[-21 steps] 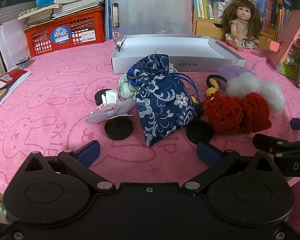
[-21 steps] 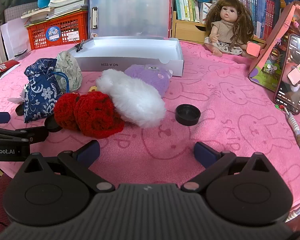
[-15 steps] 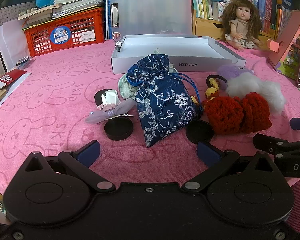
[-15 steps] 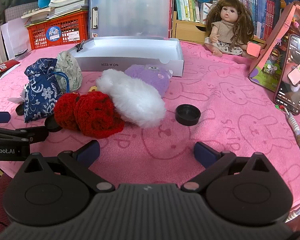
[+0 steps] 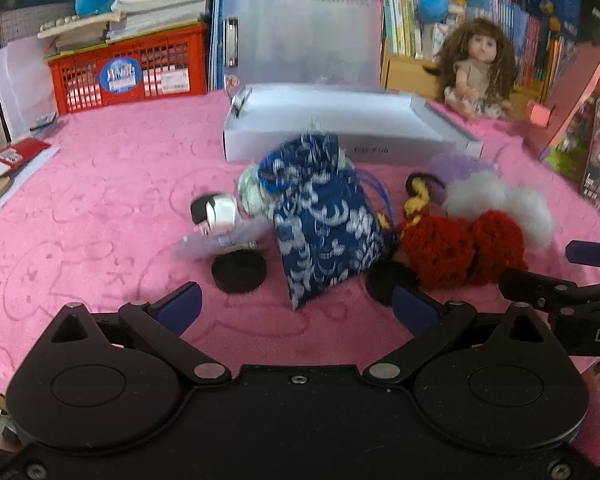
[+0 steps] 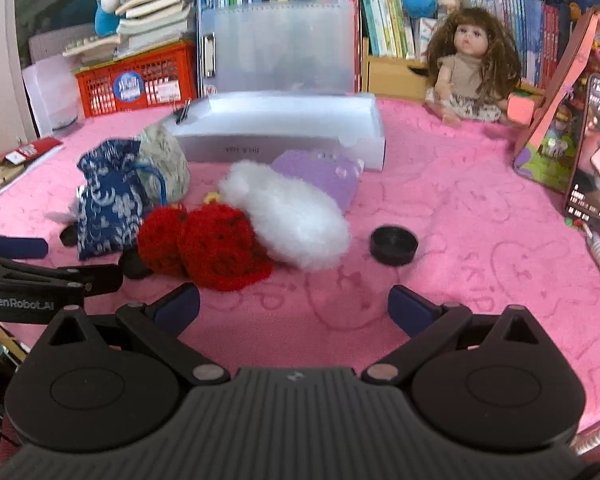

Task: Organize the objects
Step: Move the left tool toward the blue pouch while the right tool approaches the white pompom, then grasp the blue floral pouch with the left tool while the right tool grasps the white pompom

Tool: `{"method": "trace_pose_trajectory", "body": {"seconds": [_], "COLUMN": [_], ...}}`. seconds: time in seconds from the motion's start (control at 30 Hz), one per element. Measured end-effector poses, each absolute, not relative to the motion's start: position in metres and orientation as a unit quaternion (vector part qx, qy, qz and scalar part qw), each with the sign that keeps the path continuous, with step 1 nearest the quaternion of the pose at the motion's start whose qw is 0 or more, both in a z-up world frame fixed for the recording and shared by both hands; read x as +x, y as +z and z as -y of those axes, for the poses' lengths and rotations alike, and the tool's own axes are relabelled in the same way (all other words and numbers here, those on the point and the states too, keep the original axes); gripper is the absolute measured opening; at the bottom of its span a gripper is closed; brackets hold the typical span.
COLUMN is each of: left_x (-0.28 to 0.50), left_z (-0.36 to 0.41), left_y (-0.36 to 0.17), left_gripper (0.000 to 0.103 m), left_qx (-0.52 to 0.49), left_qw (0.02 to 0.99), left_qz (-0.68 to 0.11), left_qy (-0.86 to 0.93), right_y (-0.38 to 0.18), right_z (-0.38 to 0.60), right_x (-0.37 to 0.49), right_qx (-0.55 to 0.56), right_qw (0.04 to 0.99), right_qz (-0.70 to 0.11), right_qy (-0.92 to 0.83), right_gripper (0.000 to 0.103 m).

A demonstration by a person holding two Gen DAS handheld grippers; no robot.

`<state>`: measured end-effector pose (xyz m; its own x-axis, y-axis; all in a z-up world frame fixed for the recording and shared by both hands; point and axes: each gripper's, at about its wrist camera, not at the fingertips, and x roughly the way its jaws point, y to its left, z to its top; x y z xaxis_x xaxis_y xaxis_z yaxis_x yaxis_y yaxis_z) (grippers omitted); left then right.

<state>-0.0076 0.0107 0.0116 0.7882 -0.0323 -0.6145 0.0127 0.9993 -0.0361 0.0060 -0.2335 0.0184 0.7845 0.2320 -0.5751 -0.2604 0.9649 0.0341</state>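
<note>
A blue floral pouch (image 5: 324,220) stands on the pink cloth in front of a white open box (image 5: 340,124). Beside it lie a red knitted piece (image 5: 460,252), a white fluffy piece (image 5: 500,204), a purple fluffy piece (image 6: 320,176), a lilac bow clip (image 5: 220,236) and black round lids (image 5: 239,271). My left gripper (image 5: 296,308) is open and empty, just short of the pouch. My right gripper (image 6: 294,308) is open and empty, in front of the red (image 6: 216,248) and white (image 6: 288,216) pieces. A lone black lid (image 6: 394,245) lies to its right.
A doll (image 6: 470,68) sits at the back right. A phone (image 6: 594,156) and a pink toy box (image 6: 556,120) stand at the right. A red crate (image 5: 128,68), a clear file case (image 5: 304,40) and books line the back.
Both cameras have risen and tilted a little; the scene sits lower and is blurred. The objects lie as before. Both grippers stay open.
</note>
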Motion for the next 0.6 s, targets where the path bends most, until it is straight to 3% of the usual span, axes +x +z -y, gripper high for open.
{"method": "trace_pose_trajectory", "body": {"seconds": [0.23, 0.4, 0.6], "left_x": [-0.012, -0.006, 0.006], "left_z": [-0.021, -0.030, -0.032], "left_y": [0.035, 0.046, 0.046], "left_gripper": [0.083, 0.061, 0.054], "left_qx": [-0.037, -0.050, -0.070], "left_qw": [0.956, 0.958, 0.954], "left_qz": [-0.289, -0.281, -0.289], "left_qy": [-0.030, -0.035, -0.049], "right_y": [0.034, 0.046, 0.053], "right_z": [0.240, 0.242, 0.247], "right_x": [0.008, 0.006, 0.019], "right_qx": [-0.008, -0.011, -0.009], "right_qw": [0.953, 0.959, 0.959], "right_qz": [-0.272, -0.245, -0.249], "right_qy": [0.136, 0.141, 0.132], "right_gripper": [0.103, 0.102, 0.090]}}
